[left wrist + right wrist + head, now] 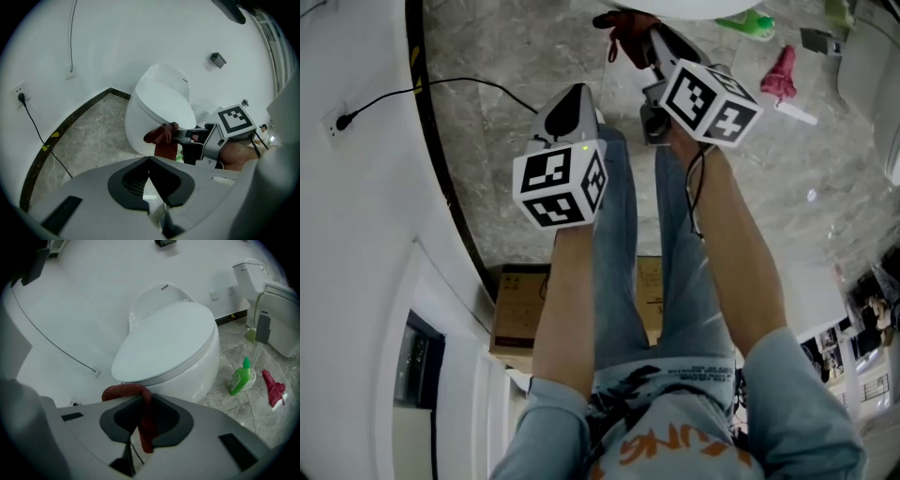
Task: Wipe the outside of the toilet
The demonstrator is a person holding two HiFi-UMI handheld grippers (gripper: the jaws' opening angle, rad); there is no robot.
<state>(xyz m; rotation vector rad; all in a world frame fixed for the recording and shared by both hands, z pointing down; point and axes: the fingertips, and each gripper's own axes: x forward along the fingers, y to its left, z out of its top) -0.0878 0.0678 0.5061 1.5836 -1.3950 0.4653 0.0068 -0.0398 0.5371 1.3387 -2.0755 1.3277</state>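
Red cloth (pixel 147 427) gripped by right hand-held gripper (pixel 140 400), near toilet (pixel 168 343), left hand-held gripper (pixel 149 159) clenched

Both bare forearms reach forward and down, the left forearm (pixel 567 300) beside the right forearm (pixel 739 244). The left gripper (pixel 149 160) has its fingers pressed together with nothing between them. The right gripper (pixel 140 401), held further ahead, has its fingers closed on a red cloth (pixel 146 430) that loops out past their tips.
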